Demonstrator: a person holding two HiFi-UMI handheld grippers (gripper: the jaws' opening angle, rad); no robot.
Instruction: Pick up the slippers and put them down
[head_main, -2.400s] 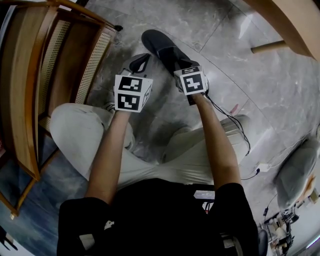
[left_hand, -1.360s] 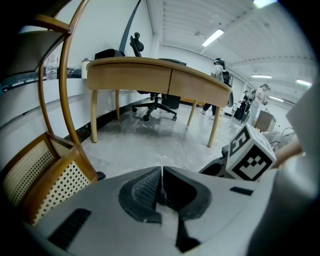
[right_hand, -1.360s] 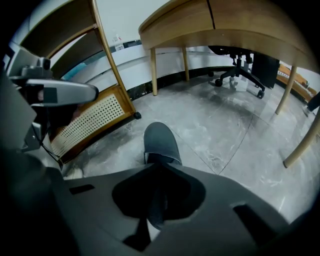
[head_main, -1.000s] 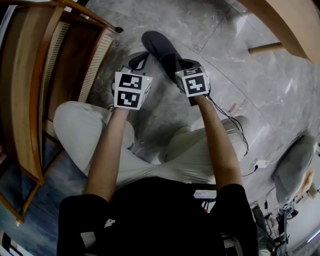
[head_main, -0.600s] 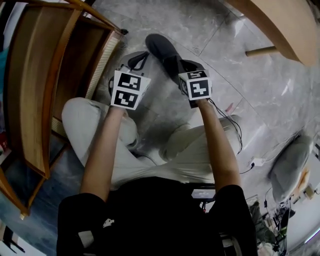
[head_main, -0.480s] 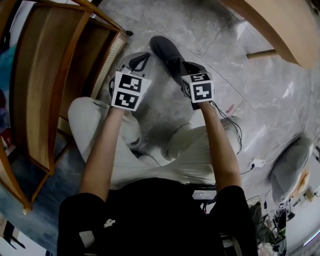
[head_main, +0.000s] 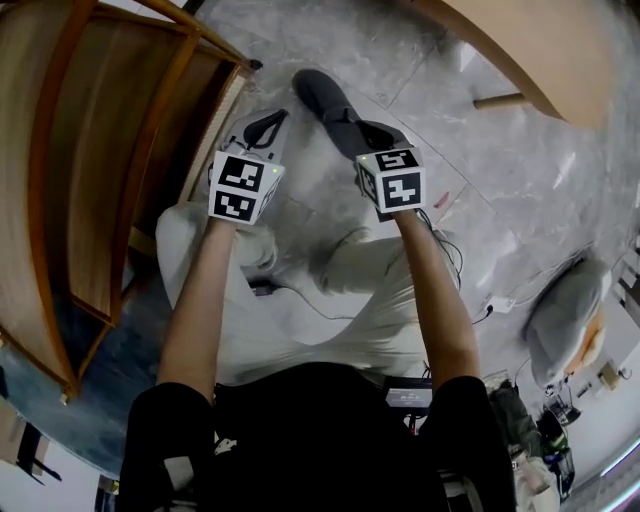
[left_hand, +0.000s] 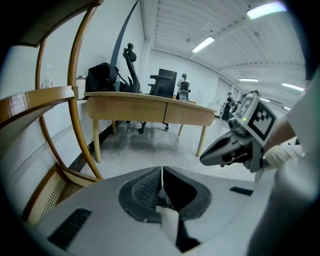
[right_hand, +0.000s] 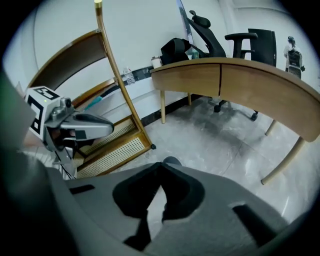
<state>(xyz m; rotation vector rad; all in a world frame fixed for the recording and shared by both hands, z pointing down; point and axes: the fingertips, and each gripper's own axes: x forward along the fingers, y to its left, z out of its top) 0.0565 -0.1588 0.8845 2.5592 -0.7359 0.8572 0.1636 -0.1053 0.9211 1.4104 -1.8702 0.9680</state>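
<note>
Slipper (head_main: 322, 98), dark and alone, is seen lying on the grey marble floor (head_main: 480, 170) toward 12 o'clock in the head view, with its closed end turned to about 11 o'clock. Its near end, at 5 o'clock, is overlapped in that view by the front of the right gripper (head_main: 386, 140), which is held above it in the person's right hand. In the right gripper view only a rounded dark end of the slipper (right_hand: 172, 161) is shown, just past the jaws at their 12 o'clock. The right jaws are pressed together, with nothing clamped between them. The left gripper (head_main: 256, 130) is held at the slipper's 8 o'clock, apart from it. Its ribbed pads (left_hand: 147, 187) are seen closed against each other along a thin seam, with nothing gripped. Both grippers are pointed downward and away from the body. A wooden rack with cane panels (head_main: 110, 150) is found at 9 o'clock of the left gripper, and a wooden desk (head_main: 540, 50) at 2 o'clock of the slipper, with office chairs (right_hand: 250, 40) behind it. The person's legs in light trousers (head_main: 350, 300) are seen at 6 o'clock, below both grippers
</note>
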